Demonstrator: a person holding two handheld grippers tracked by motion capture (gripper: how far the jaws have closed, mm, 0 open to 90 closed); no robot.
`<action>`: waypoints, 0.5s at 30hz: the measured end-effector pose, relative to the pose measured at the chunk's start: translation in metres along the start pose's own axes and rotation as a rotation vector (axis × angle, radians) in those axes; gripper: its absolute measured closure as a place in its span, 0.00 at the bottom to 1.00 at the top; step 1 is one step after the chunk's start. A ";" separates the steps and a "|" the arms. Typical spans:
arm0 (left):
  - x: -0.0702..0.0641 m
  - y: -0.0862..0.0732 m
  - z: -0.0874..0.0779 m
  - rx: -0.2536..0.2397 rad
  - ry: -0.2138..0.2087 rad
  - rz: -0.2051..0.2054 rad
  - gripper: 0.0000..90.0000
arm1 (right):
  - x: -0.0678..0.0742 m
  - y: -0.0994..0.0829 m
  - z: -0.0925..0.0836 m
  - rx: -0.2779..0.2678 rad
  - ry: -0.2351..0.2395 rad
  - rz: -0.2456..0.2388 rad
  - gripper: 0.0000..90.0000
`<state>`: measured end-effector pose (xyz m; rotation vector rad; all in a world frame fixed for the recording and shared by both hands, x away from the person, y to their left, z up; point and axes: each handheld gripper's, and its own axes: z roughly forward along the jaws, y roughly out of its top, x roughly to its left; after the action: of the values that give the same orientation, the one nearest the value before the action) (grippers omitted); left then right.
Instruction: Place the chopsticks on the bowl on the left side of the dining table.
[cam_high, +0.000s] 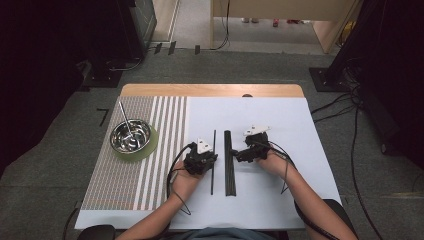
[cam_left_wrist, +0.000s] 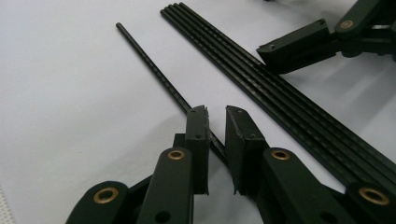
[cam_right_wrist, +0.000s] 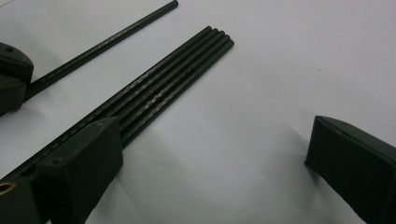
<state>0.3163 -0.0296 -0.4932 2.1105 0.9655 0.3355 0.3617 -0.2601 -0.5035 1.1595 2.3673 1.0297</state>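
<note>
The left gripper (cam_left_wrist: 216, 122) had its jaws drawn in almost together around the single black rod (cam_left_wrist: 154, 70), with a sliver of light showing between the pads, so whether they were truly pinching it I couldn't say. The rod ran between them, lying flat on the white sheet (cam_left_wrist: 70, 116), the hold falling somewhere around its middle. That rod looked thin, stiff and light, probably smooth and inclined to roll or twist in a narrow pinch; a hold near the middle looked the sensible spot, so neither end would droop.

Over on the other side, the right gripper (cam_right_wrist: 212, 144) stood with its jaws wide apart and nothing between them, one jaw resting against the bundle of rods (cam_right_wrist: 173, 74). Those lay side by side, touching one another, just beside the lone rod but clear of it. They seemed likely to scatter if nudged.

From the high view, the bundle sat at mid-table, the single rod parallel to its left. Well apart, on the striped mat (cam_high: 115, 175), a steel bowl (cam_high: 131, 136) sat on a green coaster (cam_high: 151, 145) with a thin metal stick (cam_high: 125, 116) leaning in it. Nothing crowded the lift.
</note>
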 end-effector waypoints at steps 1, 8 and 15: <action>0.002 0.001 0.000 0.000 0.001 -0.002 0.90 | 0.000 0.000 0.000 0.000 0.001 -0.001 0.04; 0.014 0.003 0.001 -0.001 -0.001 -0.022 0.91 | 0.000 0.000 0.000 -0.001 0.001 0.001 0.04; 0.026 0.005 0.001 0.008 0.008 -0.032 0.92 | 0.000 0.000 0.000 -0.001 0.001 0.001 0.04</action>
<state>0.3372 -0.0138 -0.4919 2.0999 1.0050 0.3247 0.3619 -0.2601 -0.5035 1.1604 2.3673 1.0323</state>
